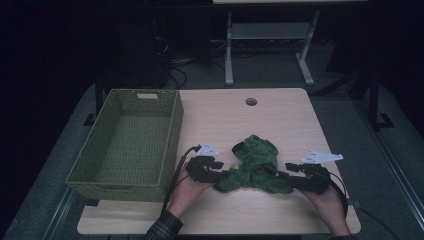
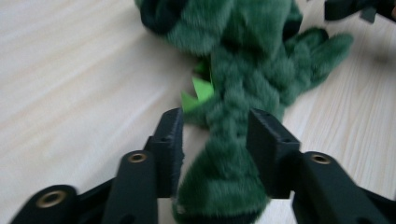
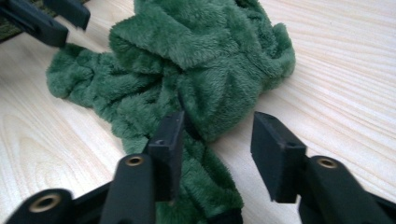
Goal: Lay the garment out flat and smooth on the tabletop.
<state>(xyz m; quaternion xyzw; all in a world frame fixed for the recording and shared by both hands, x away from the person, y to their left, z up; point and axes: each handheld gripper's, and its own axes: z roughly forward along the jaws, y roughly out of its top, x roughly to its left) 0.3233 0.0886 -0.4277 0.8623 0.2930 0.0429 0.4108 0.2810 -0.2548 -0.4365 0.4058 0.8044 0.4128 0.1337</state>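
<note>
Both grippers, left (image 1: 216, 167) and right (image 1: 290, 170), flank the green plush garment (image 1: 255, 165), jaws apart, seemingly regripping its ends to fold it

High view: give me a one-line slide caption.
Two hand-held grippers, left gripper and right gripper, flank a crumpled green plush garment on a wooden table beside a green woven basket.

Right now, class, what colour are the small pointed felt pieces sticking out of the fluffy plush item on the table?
Bright lime green, against the darker green plush; clearest in the left gripper view.
</note>
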